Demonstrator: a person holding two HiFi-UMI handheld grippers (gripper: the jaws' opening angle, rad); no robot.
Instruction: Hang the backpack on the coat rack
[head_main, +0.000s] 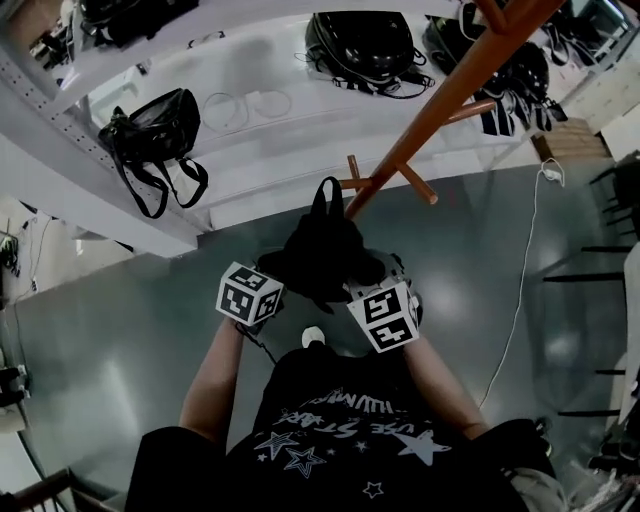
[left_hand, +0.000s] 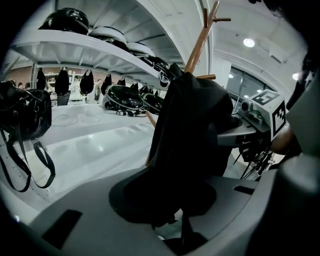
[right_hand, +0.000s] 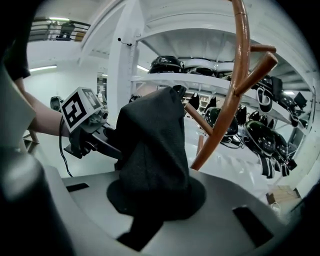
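Black backpack is clenched between the fingers of your left gripper and right gripper, held just beside the coat rack. No strap seems over a peg yet, so hooking remains.

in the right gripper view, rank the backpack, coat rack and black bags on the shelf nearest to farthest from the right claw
1. backpack: clamped in the right claw, centre.
2. coat rack: just behind, to the right.
3. black bags on the shelf: far back, right.
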